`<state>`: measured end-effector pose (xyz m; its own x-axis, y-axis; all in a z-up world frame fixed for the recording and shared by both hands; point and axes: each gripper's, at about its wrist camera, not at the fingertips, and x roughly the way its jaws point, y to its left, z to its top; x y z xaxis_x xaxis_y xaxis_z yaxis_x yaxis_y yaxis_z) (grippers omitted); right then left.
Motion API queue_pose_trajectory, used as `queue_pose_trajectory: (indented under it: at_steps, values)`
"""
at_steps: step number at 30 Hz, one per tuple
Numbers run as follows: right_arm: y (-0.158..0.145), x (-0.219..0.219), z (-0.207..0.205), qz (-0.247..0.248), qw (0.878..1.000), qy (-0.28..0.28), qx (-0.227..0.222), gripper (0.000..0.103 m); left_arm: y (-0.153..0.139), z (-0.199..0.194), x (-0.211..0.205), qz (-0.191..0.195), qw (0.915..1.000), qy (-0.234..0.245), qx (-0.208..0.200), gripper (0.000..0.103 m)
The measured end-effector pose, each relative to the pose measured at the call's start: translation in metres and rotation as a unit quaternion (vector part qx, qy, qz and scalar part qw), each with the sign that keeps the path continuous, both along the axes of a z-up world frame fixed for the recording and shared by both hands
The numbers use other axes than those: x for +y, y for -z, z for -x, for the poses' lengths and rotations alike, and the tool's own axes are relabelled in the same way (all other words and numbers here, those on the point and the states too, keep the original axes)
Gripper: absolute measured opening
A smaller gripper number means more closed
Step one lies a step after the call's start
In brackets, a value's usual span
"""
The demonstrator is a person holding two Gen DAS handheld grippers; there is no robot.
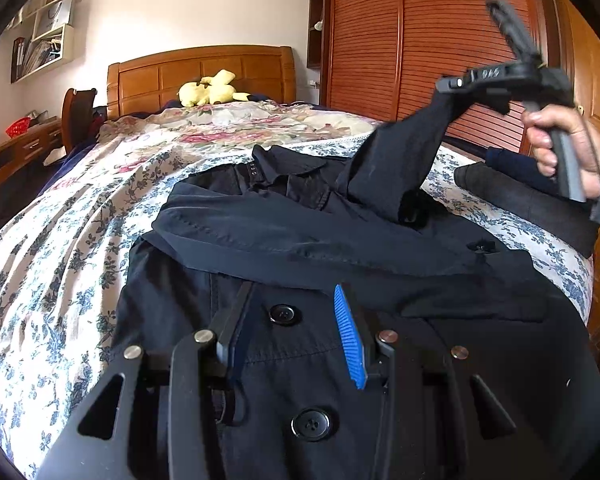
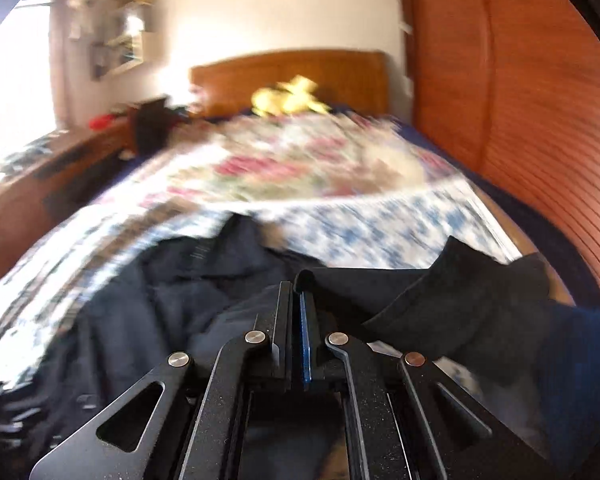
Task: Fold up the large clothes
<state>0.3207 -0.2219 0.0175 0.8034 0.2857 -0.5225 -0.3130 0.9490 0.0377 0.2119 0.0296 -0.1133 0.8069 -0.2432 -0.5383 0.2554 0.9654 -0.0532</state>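
At the far left of the left wrist view a desk (image 1: pixel 18 142) runs along the wall, with a red basket (image 1: pixel 18 126) on it and a dark chair (image 1: pixel 78 114) at its end. Next comes the bed, its floral sheet (image 1: pixel 52 280) spread wide and a pink-flowered quilt (image 1: pixel 236 124) bunched toward the wooden headboard (image 1: pixel 200 74), where a yellow plush toy (image 1: pixel 212 89) lies. The dark coat (image 1: pixel 300 224) lies on the sheet in the middle of the bed, collar toward the headboard, one sleeve folded across its chest and its buttoned front nearest the camera. The left gripper (image 1: pixel 296 312) sits low over that front with its jaws partly open, a button showing between the blue-padded fingers; nothing is pinched there. Further right, the coat's other sleeve (image 1: pixel 396 168) rises off the bed, its cuff clamped in the right gripper (image 1: pixel 448 88), whose handle a hand (image 1: pixel 560 148) holds in the air before the slatted wardrobe (image 1: pixel 440 40). Another dark garment (image 1: pixel 532 204) lies at the bed's right edge, below that hand. The right wrist view is smeared by motion, yet shows the fingers (image 2: pixel 284 316) pressed together on a fold of dark cloth, with the coat below and to the left.
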Motion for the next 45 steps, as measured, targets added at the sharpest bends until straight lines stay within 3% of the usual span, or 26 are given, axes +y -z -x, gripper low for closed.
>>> queue_pose_trajectory:
  at_steps: [6, 10, 17, 20, 24, 27, 33, 45]
  values:
    - [0.0, 0.06, 0.038, 0.027, 0.995, -0.093, -0.005, 0.001, -0.004, 0.005, 0.003, 0.0, 1.0, -0.005, -0.007, 0.038]
    - [0.017, 0.085, 0.057, 0.047, 0.99, -0.133, 0.028, 0.001, -0.005, 0.009, 0.005, -0.005, 0.9999, -0.007, -0.011, 0.038]
    - [0.055, 0.084, 0.081, 0.075, 0.984, -0.123, 0.104, 0.004, -0.008, 0.016, 0.008, -0.004, 0.9998, -0.011, -0.015, 0.038]
    - [0.058, 0.075, 0.094, 0.085, 0.983, -0.124, 0.107, 0.007, -0.009, 0.02, 0.008, -0.005, 0.9998, -0.01, -0.018, 0.038]
    - [0.054, 0.058, 0.113, 0.083, 0.986, -0.107, 0.098, 0.04, -0.009, 0.025, 0.006, -0.004, 0.9998, -0.008, -0.019, 0.038]
    - [0.05, 0.046, 0.118, 0.09, 0.988, -0.09, 0.089, 0.049, -0.008, 0.028, 0.004, -0.004, 0.9998, -0.006, -0.02, 0.038]
    - [0.063, 0.019, 0.111, 0.086, 0.989, -0.059, 0.105, 0.05, -0.005, 0.038, -0.002, -0.01, 0.9998, -0.001, -0.018, 0.038]
    - [0.131, 0.007, 0.087, 0.076, 0.981, -0.019, 0.177, 0.053, 0.002, 0.054, 0.001, -0.009, 0.9999, 0.001, -0.012, 0.038]
